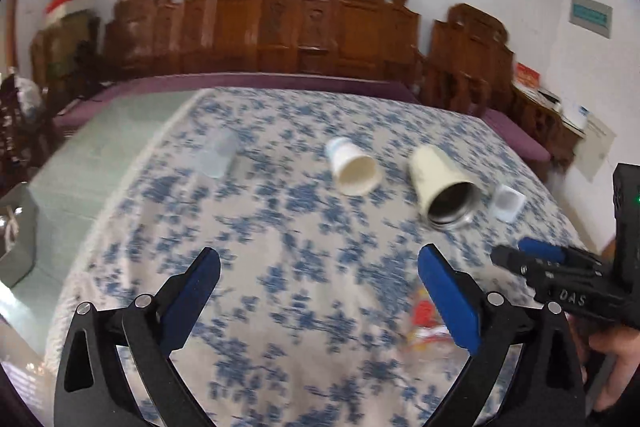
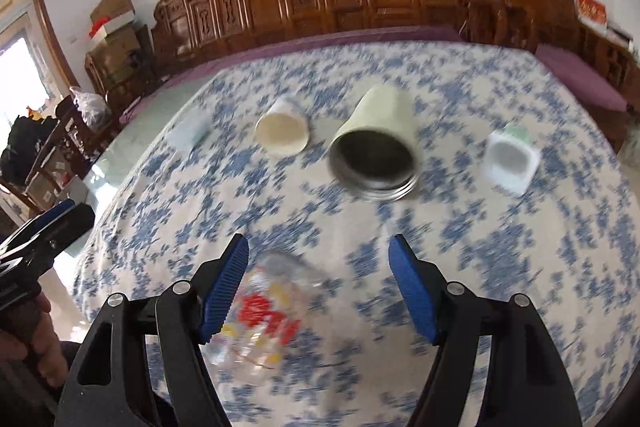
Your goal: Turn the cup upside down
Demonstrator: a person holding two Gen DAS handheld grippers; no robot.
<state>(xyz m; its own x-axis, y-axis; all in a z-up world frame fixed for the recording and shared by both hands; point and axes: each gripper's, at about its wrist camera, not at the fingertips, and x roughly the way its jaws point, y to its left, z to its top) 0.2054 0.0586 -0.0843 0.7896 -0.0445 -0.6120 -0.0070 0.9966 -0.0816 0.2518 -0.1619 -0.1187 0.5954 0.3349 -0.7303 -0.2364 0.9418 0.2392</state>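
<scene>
Several cups lie on a blue-and-white floral tablecloth (image 1: 304, 235). A white paper cup (image 1: 352, 167) (image 2: 282, 133) lies on its side. A cream tumbler with a dark metal inside (image 1: 442, 183) (image 2: 376, 151) lies on its side beside it. A small white square cup (image 1: 507, 203) (image 2: 510, 161) lies to the right. A clear glass with red and yellow print (image 2: 260, 315) (image 1: 426, 319) lies just below my right gripper (image 2: 318, 291). A faint pale cup (image 1: 218, 157) (image 2: 188, 135) lies at the left. My left gripper (image 1: 318, 299) is open and empty. My right gripper is open, also seen in the left wrist view (image 1: 532, 259).
Carved wooden chairs (image 1: 344, 27) and a purple bench cushion (image 1: 280, 81) line the far side of the table. A pale green surface (image 1: 100, 147) lies left of the cloth. Boxes and bags (image 2: 112, 23) stand at the far left.
</scene>
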